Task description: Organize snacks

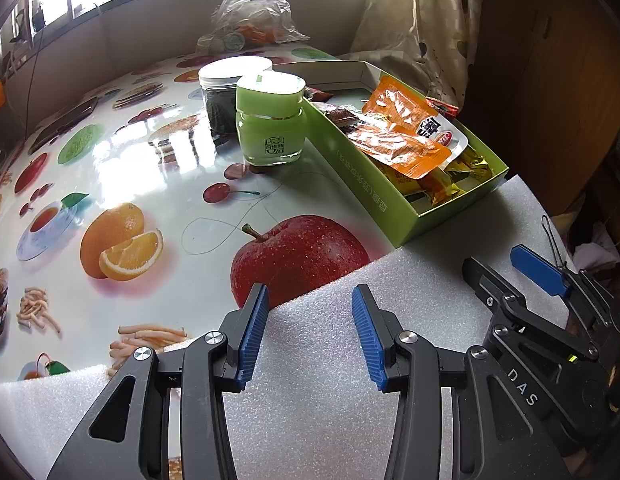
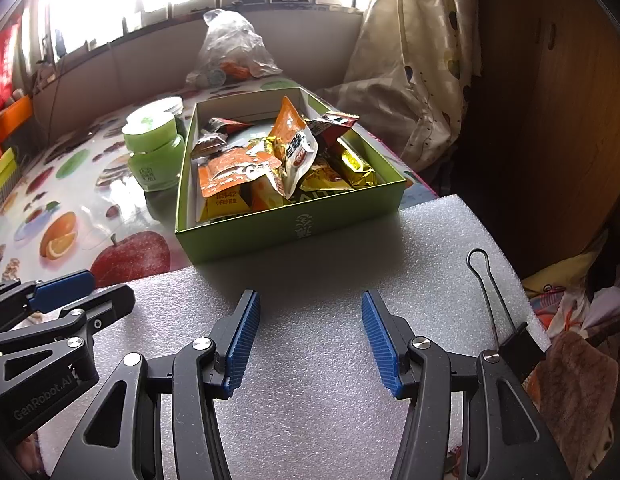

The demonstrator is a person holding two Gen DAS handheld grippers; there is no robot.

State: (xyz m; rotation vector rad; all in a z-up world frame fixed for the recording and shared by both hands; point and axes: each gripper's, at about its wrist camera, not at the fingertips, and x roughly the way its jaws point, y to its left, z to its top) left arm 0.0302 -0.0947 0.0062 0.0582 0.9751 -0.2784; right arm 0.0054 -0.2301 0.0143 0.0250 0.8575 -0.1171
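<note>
Both black tongs, left (image 1: 310, 332) and right (image 2: 310, 338), carry ribbed blue pads and silver screws.

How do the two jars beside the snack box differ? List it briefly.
The green jar has a pale green squarish lid and a printed label; the dark jar has a round white lid, and no label shows. The green jar's body is opaque light green, while the dark jar's body looks clear with dark contents. The green jar stands nearer the green box; the dark jar sits behind it. Both stand upright and closed.

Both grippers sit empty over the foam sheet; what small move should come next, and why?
Probably ease the right gripper forward toward the green box. Its jaws are open and empty, and the snack packets lie jumbled there, straight ahead.
</note>
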